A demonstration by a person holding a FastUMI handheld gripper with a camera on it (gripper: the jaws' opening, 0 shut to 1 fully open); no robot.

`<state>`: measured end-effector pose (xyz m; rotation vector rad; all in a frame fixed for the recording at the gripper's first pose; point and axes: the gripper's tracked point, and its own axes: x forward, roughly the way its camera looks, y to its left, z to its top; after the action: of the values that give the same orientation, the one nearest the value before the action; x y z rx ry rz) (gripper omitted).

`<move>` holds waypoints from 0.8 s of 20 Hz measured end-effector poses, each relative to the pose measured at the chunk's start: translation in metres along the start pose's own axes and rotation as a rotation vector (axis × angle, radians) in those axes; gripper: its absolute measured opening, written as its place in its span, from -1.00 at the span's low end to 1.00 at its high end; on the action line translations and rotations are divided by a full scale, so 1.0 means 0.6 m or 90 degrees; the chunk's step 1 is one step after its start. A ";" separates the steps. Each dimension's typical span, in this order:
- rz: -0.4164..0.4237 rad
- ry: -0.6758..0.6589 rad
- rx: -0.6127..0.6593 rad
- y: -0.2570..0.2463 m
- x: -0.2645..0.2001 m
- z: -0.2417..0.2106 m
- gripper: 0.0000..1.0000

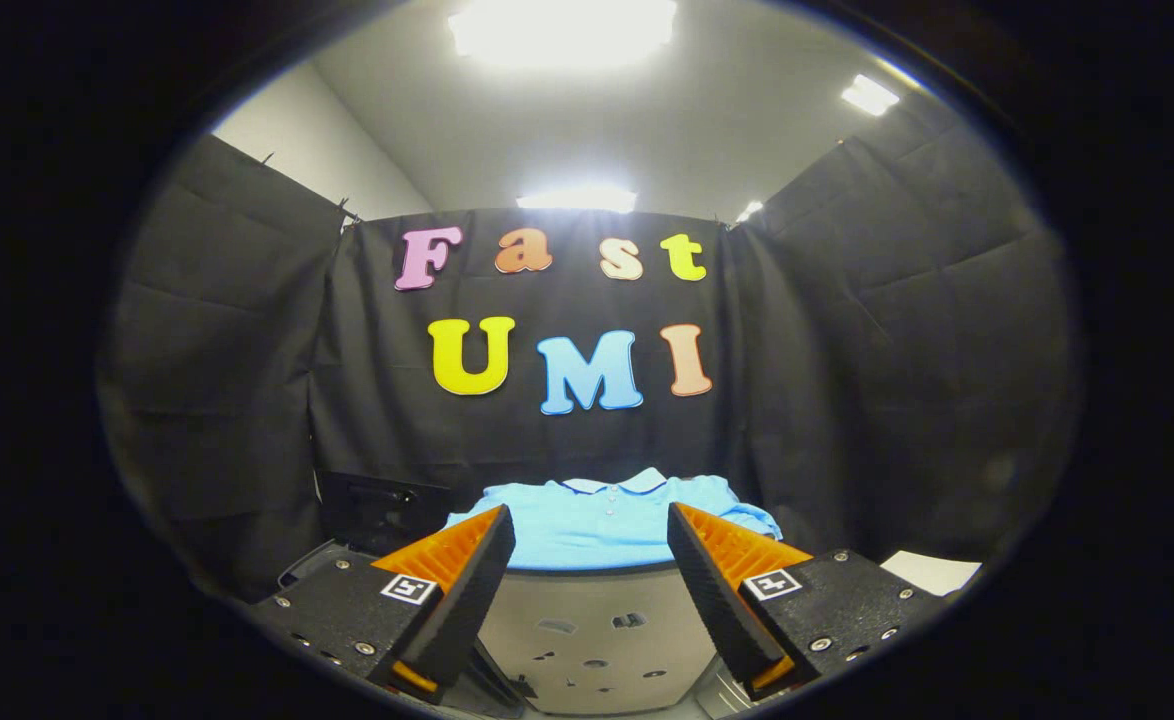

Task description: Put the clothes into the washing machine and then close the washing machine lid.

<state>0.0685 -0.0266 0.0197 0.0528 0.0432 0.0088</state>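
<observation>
The claw [591, 540] is held level and pointing straight ahead toward the back wall of the booth, its two fingers [467, 580] spread wide apart with nothing between them and nothing touching either one. The fingers slant inward from the two sides, their ridged inner faces turned toward each other across an open gap. Just beyond the fingertips, and seen through that gap, lies the light blue polo shirt [597, 520], spread out flat with its collar and button placket toward the far side and a sleeve trailing off to the right. It rests on the rim of the washing machine [597, 625], whose pale metal drum wall with small holes shows below the shirt, between and beneath the fingers. To the left of the shirt, behind the left finger, a dark panel [382, 505] stands upright; whether this is the raised lid cannot be told. A white sheet-like surface [932, 572] shows at the right, beyond the right finger. Black cloth [227, 380] hangs around the booth, with ceiling lights [562, 30] glaring overhead.
</observation>
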 end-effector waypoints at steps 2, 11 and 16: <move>-0.004 0.009 0.010 -0.004 0.036 -0.001 0.92; -0.001 0.088 0.006 -0.015 0.182 -0.040 0.91; 0.009 0.117 -0.014 -0.020 0.243 -0.058 0.91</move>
<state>0.2130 -0.0355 -0.0221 0.0304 0.2261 0.0285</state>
